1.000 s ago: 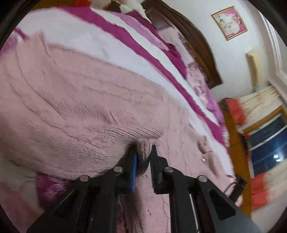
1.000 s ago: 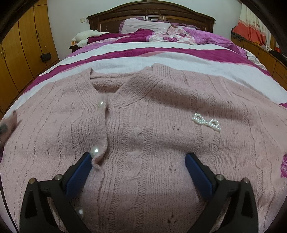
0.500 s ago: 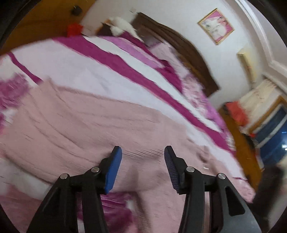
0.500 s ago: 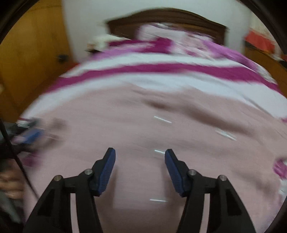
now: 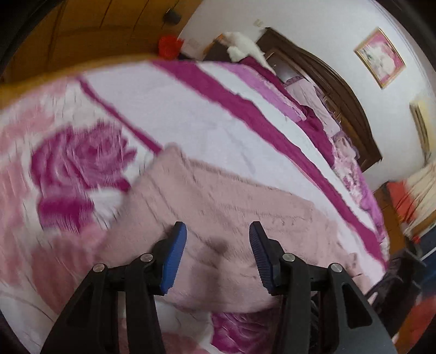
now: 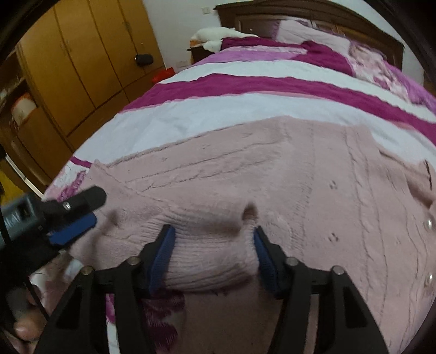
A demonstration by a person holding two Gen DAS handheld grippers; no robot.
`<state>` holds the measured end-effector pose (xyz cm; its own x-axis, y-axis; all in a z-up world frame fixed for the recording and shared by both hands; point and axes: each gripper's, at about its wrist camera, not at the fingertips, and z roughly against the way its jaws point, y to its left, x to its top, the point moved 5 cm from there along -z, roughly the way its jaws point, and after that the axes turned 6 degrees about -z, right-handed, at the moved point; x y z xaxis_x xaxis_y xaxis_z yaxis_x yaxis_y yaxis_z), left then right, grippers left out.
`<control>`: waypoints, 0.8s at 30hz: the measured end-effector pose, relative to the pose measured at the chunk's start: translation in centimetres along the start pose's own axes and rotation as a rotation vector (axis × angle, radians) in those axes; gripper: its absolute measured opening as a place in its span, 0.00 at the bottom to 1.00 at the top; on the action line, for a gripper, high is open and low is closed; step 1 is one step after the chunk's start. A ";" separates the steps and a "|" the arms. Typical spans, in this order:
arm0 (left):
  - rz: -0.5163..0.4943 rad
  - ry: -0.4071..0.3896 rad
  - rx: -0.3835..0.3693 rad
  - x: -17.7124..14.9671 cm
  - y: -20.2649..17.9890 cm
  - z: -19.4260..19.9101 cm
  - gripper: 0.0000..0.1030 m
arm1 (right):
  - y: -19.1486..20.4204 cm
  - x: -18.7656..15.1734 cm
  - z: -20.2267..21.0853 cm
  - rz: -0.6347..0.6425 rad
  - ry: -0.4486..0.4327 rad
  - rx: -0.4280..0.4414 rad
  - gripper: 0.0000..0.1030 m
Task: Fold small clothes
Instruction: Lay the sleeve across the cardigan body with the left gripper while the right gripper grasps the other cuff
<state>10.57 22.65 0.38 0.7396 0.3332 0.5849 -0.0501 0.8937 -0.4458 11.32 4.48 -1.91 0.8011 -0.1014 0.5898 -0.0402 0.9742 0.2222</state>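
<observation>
Both tools gape wide — right tool [image 6: 214, 253] straddles the cardigan [image 6: 272, 177] cuff [image 6: 212, 261], left tool [image 5: 215, 252] clear.

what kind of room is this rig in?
Almost certainly a home bedroom. The pink cardigan lies on a bed with a striped magenta and white bedspread and a dark wooden headboard. Wooden wardrobe doors line one wall, and a framed picture hangs on another.

No readable text, labels, brands or numbers anywhere in view.
</observation>
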 end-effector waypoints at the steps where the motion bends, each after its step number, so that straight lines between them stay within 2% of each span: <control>1: -0.030 -0.011 0.005 0.1 -0.2 0.2 0.23 | 0.0 0.1 0.3 0.001 -0.009 0.015 0.20; 2: -0.054 -0.011 -0.003 0.2 -0.6 0.2 0.23 | -0.1 0.2 0.6 -0.008 -0.014 0.026 0.10; 3: -0.065 -0.003 -0.018 0.2 -0.8 0.3 0.23 | -0.2 0.3 0.9 -0.021 -0.025 0.029 0.09; 9: -0.045 0.016 -0.051 0.4 -0.7 0.4 0.23 | -0.6 2.2 5.5 -0.052 -0.179 0.093 0.08; 12: -0.011 -0.011 -0.075 0.8 -0.3 1.4 0.23 | -0.9 3.2 7.4 -0.047 -0.209 0.115 0.08; 16: 0.007 -0.063 -0.100 1.0 -1.2 1.9 0.23 | -1.8 4.0 9.8 -0.010 -0.246 0.100 0.08; 20: -0.058 -0.053 -0.143 0.7 -3.9 1.3 0.23 | -3.9 5.1 12.6 -0.016 -0.276 0.095 0.08; 24: -0.153 -0.044 -0.229 -0.2 -7.5 1.6 0.23 | -7.2 6.6 16.1 -0.008 -0.328 0.068 0.08</control>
<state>9.78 16.37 4.71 0.6969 0.2164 0.6838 0.2168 0.8453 -0.4884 7.31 -6.42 12.91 0.5669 -0.1797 0.8040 -0.0831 0.9585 0.2728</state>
